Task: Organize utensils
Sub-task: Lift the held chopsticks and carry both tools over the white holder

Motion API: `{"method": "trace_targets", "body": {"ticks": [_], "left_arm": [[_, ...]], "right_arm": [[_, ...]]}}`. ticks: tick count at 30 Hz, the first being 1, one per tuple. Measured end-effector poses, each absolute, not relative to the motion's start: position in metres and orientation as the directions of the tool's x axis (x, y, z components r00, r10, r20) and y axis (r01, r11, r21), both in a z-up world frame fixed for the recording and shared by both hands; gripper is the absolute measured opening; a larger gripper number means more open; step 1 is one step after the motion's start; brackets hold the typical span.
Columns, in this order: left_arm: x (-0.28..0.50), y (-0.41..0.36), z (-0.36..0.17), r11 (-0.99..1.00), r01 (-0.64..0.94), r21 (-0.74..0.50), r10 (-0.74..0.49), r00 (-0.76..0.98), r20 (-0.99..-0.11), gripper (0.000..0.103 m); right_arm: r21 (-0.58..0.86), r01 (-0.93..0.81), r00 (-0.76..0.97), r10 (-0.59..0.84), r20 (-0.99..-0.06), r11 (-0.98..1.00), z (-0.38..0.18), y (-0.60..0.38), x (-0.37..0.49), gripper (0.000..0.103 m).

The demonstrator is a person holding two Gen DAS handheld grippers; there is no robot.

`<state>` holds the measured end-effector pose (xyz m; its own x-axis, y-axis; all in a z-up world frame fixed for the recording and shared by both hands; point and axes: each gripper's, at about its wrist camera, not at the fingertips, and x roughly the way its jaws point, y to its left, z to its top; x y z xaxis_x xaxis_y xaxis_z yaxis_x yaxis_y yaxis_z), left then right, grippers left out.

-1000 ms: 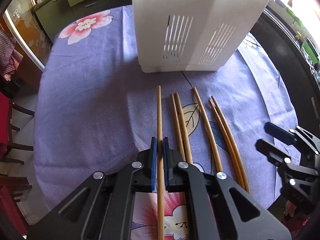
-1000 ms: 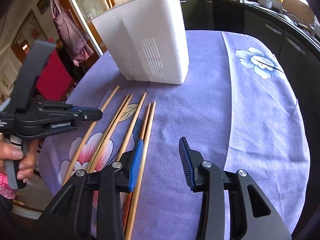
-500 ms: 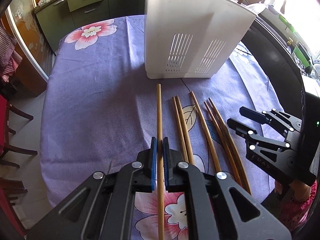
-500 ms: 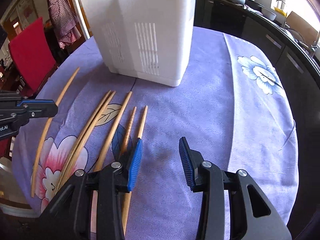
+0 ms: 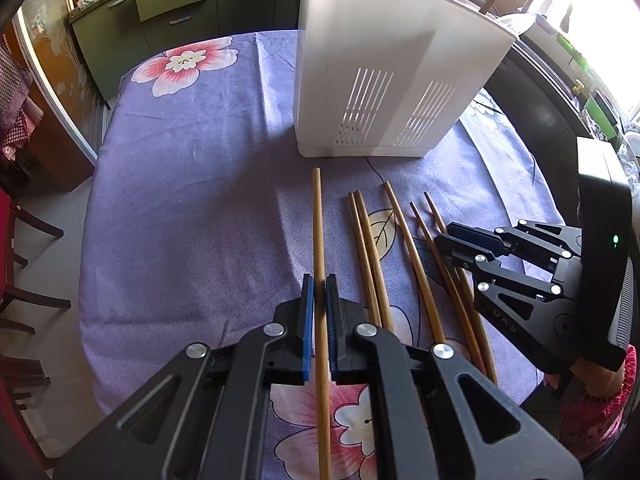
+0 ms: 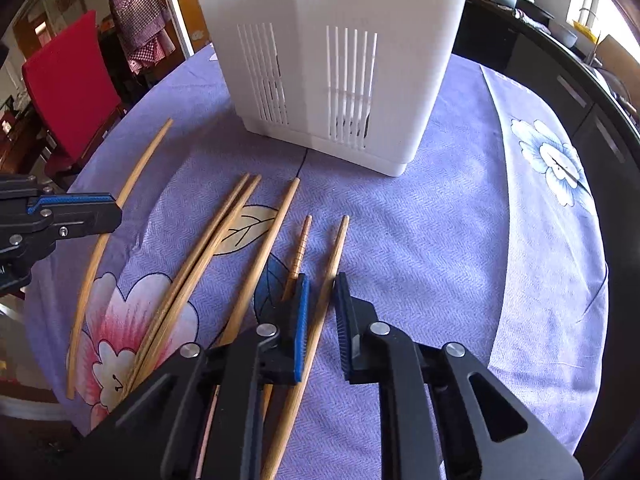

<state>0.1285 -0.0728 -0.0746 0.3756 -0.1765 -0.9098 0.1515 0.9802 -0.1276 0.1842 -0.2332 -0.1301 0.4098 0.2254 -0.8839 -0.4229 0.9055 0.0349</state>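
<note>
Purple cloth (image 5: pixel 192 200) with pink and white flowers covers the table, and a white plastic holder (image 5: pixel 384 80) with slotted sides stands upright near its far end. Six wooden chopsticks lie on the cloth in front of the holder, all pointing roughly toward it.

The left gripper (image 5: pixel 319 292) has its jaws drawn narrow around the leftmost chopstick (image 5: pixel 319 232), the blue pads pressing it from both sides. That stick lies apart from the others, its far tip stopping short of the holder's base. From the right wrist view the same stick (image 6: pixel 120 208) passes behind the left gripper (image 6: pixel 80 210).

To its right lies a touching pair of chopsticks (image 5: pixel 366 252), then a single chopstick (image 5: pixel 408 256), then two more.

The right gripper (image 6: pixel 322 304) is down over those last two. Its jaws stand partly apart, with the rightmost chopstick (image 6: pixel 334 256) running between them; it is closer to the left pad, and whether it touches that pad I cannot tell. The neighbouring stick with a ribbed tip (image 6: pixel 300 248) lies just outside the left finger. In the left wrist view the right gripper (image 5: pixel 448 244) sits over the same two sticks.

A red chair (image 6: pixel 68 92) stands beside the table.
</note>
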Motion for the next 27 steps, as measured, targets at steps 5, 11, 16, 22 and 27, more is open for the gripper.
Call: {"method": "trace_targets", "body": {"ticks": [5,11,16,22,27], "left_arm": [[0.126,-0.069,-0.072,0.979,0.150,-0.134,-0.183,0.381,-0.906,0.006],[0.118,-0.063,-0.059,0.979,0.151,-0.139,-0.190,0.406,-0.894,0.006],[0.103,-0.055,-0.041,0.978,0.150,-0.142,-0.196,0.453,-0.870,0.006],[0.076,-0.048,-0.010,0.977,0.170,-0.129,-0.201,0.532,-0.823,0.006],[0.053,-0.048,0.014,0.975,0.189,-0.114,-0.205,0.587,-0.783,0.006]], "right_arm": [[0.118,-0.385,0.404,0.282,-0.870,0.915,-0.122,-0.247,0.186,0.007],[0.199,-0.371,0.490,0.373,-0.788,0.907,-0.078,-0.270,0.165,0.007],[0.242,-0.372,0.590,0.429,-0.684,0.896,-0.028,-0.299,0.134,0.007],[0.260,-0.371,0.655,0.450,-0.607,0.891,0.003,-0.321,0.098,0.007],[0.262,-0.382,0.677,0.462,-0.574,0.886,0.016,-0.333,0.076,0.007]]}}
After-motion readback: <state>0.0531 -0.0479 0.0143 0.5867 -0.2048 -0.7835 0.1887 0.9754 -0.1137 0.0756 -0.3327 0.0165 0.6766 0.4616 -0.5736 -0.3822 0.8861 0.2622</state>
